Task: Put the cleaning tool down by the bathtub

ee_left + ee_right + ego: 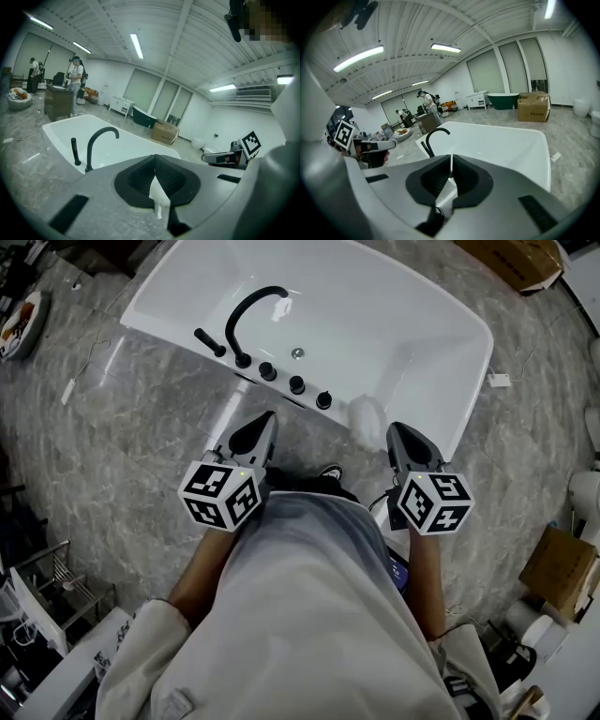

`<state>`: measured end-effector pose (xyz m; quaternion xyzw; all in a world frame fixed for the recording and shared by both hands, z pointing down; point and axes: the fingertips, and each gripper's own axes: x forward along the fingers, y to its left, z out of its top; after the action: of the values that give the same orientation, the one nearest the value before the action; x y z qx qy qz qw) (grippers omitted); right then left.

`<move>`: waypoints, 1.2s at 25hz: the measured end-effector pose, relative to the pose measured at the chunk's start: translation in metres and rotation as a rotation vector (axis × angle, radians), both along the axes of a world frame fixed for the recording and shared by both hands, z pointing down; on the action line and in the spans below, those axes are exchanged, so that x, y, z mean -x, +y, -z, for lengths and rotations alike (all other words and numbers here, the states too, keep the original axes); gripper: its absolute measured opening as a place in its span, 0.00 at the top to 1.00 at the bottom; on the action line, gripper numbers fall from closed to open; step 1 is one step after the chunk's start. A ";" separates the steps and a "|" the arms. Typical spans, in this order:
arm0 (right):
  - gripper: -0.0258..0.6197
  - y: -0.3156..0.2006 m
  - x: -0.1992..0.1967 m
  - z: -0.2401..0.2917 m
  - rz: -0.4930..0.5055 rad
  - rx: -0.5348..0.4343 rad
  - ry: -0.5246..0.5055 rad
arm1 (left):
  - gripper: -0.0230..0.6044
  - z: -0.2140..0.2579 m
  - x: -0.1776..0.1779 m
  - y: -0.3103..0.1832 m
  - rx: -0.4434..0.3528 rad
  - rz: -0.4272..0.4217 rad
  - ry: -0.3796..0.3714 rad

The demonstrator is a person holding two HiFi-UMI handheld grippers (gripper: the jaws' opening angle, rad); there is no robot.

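A white fluffy cleaning tool lies on the near rim of the white bathtub, apart from both grippers. My right gripper hovers just right of it, jaws together with nothing between them. My left gripper is held over the rim near the row of black knobs, also shut and empty. In the left gripper view the jaws meet at their tips and face the black faucet. From the right gripper view I see the tub ahead; the tool is hidden there.
A black curved faucet and hand shower stand on the tub's near rim. Marbled grey floor surrounds the tub. Cardboard boxes lie at the far right, more boxes and clutter at the right. People stand far off.
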<state>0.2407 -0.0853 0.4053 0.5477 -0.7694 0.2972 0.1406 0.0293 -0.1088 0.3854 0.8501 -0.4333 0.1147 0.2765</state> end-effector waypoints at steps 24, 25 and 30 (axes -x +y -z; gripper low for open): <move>0.94 -0.006 -0.018 0.029 -0.033 -0.039 0.067 | 0.96 0.008 0.000 0.000 -0.017 -0.004 -0.007; 0.94 -0.006 -0.018 0.028 -0.025 -0.037 0.069 | 0.96 0.007 0.000 0.001 -0.012 -0.003 -0.009; 0.94 -0.007 -0.012 0.026 0.026 -0.028 0.046 | 0.96 0.005 -0.003 0.004 0.006 -0.006 -0.018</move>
<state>0.2527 -0.0919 0.3789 0.5462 -0.7771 0.2719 0.1546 0.0323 -0.1049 0.3803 0.8494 -0.4329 0.1246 0.2748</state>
